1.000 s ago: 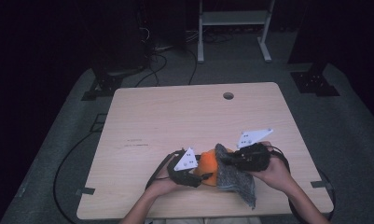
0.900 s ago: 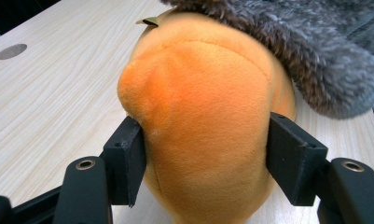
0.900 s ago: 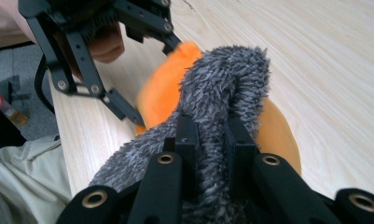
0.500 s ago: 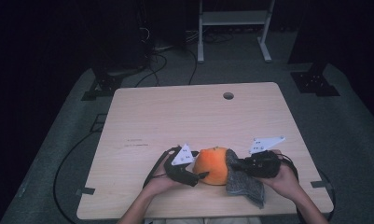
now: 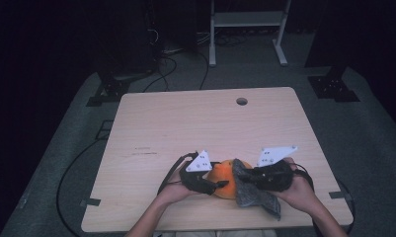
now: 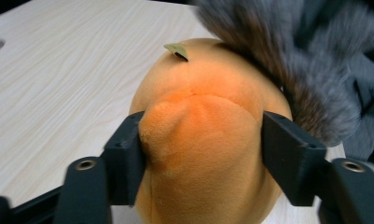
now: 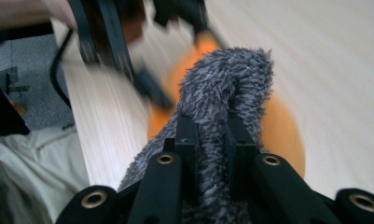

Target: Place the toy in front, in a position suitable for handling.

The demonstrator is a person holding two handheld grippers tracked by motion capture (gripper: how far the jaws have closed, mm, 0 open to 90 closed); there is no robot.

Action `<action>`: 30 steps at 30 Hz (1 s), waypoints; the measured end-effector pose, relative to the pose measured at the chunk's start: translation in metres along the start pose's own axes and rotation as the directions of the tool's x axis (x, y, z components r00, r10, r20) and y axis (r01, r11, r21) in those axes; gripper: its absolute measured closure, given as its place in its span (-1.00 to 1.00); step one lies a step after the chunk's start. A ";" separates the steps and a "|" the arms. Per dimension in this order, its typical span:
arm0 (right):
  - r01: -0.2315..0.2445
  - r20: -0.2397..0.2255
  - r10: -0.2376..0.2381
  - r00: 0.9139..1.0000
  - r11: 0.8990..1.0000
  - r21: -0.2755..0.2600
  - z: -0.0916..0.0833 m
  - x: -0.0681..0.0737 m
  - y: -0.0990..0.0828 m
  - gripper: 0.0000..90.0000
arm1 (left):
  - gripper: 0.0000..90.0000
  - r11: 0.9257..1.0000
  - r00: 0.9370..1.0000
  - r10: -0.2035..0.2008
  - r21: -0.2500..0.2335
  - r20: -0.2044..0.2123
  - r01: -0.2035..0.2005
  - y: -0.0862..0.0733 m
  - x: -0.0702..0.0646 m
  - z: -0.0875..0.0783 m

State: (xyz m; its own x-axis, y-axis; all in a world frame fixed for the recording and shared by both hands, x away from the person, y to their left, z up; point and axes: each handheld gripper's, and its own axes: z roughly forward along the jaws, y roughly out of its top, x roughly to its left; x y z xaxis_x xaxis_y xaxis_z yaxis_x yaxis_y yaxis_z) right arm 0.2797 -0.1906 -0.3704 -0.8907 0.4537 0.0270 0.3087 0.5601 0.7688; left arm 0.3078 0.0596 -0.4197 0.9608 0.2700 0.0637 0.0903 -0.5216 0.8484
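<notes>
One orange plush (image 5: 224, 178) sits near table's (image 5: 185, 123) front edge, betw both grippers. Grey fuzzy cloth (image 5: 250, 190) drapes its 3 o'clock side. L gripper (image 5: 221, 184) at 9 o'clock, jaws just closing, pinching plush. R gripper (image 7: 208, 135) clamped tight on cloth, ready to wipe across.
</notes>
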 end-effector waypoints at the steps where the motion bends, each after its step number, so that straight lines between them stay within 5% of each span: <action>1: 0.019 0.000 -0.019 1.000 1.000 0.001 0.001 0.002 0.009 0.73 | -0.16 1.000 1.000 0.016 0.005 -0.002 -0.016 0.001 -0.002 0.000; 5: 0.090 -0.015 -0.090 0.996 0.994 0.063 0.018 0.006 0.031 0.73 | -0.12 0.998 0.998 0.063 0.030 -0.006 -0.062 -0.003 -0.004 -0.006; 8: 0.084 -0.031 -0.082 0.996 0.994 0.071 0.023 0.004 0.032 0.74 | -0.08 0.999 0.999 0.053 0.010 -0.005 -0.053 -0.012 -0.003 -0.011; 19: -0.058 -0.042 0.059 0.997 0.998 0.011 0.011 -0.021 -0.003 0.74 | -0.06 0.999 1.000 0.031 -0.021 -0.003 -0.031 -0.024 -0.001 -0.017; 25: -0.159 -0.073 0.156 0.985 0.987 -0.029 0.008 -0.031 -0.031 0.74 | -0.06 0.999 0.999 0.037 -0.016 -0.003 -0.037 -0.026 -0.002 -0.020; 30: -0.204 -0.041 0.203 0.978 0.979 -0.009 0.005 -0.038 -0.052 0.73 | -0.09 0.999 1.000 0.022 -0.031 -0.006 -0.022 -0.030 -0.002 -0.021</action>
State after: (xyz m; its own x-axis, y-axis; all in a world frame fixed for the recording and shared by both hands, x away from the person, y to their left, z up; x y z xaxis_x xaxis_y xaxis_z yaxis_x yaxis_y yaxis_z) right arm 0.2990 -0.2337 -0.4148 -0.8222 0.5295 0.2087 0.4806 0.4494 0.7530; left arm 0.2973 0.0917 -0.4337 0.9608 0.2636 0.0857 0.0608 -0.5020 0.8627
